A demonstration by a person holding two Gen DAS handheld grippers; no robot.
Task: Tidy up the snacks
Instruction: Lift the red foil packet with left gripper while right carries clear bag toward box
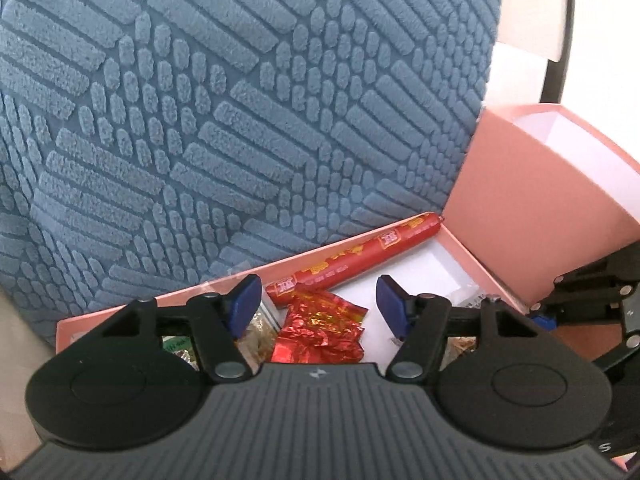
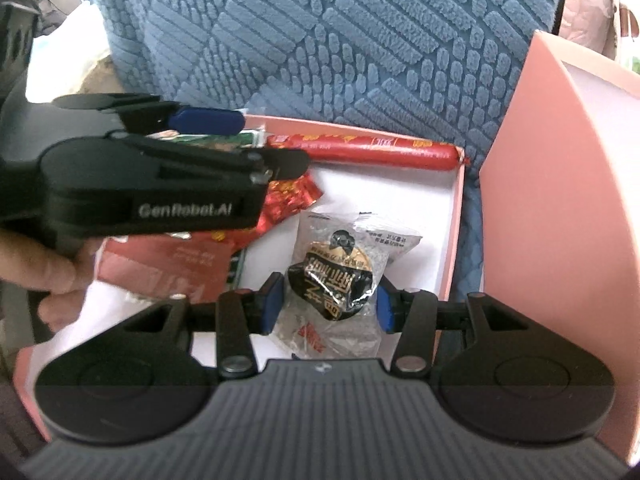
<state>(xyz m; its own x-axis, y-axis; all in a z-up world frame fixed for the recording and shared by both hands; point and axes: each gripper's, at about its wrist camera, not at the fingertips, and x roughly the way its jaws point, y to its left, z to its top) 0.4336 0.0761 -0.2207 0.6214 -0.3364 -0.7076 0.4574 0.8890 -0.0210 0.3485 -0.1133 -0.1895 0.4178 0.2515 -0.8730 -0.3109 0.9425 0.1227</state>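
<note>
A pink box (image 2: 456, 216) with a white floor holds the snacks. A long red sausage (image 2: 360, 150) lies along its far wall, and a crinkled red foil packet (image 1: 320, 328) lies in front of it. My left gripper (image 1: 319, 306) hovers open over that foil packet, its blue pads clear of it. My right gripper (image 2: 328, 306) is shut on a clear packet with a black and gold label (image 2: 340, 276), held over the box's white floor. In the right wrist view the left gripper (image 2: 272, 142) reaches in from the left with nothing between its fingers.
The box's pink lid (image 2: 560, 200) stands upright on the right. A blue textured cushion (image 1: 240, 100) rises right behind the box. A flat red pack (image 2: 160, 268) and a green pack (image 2: 224, 140) lie at the box's left. A person's hand (image 2: 44, 272) holds the left gripper.
</note>
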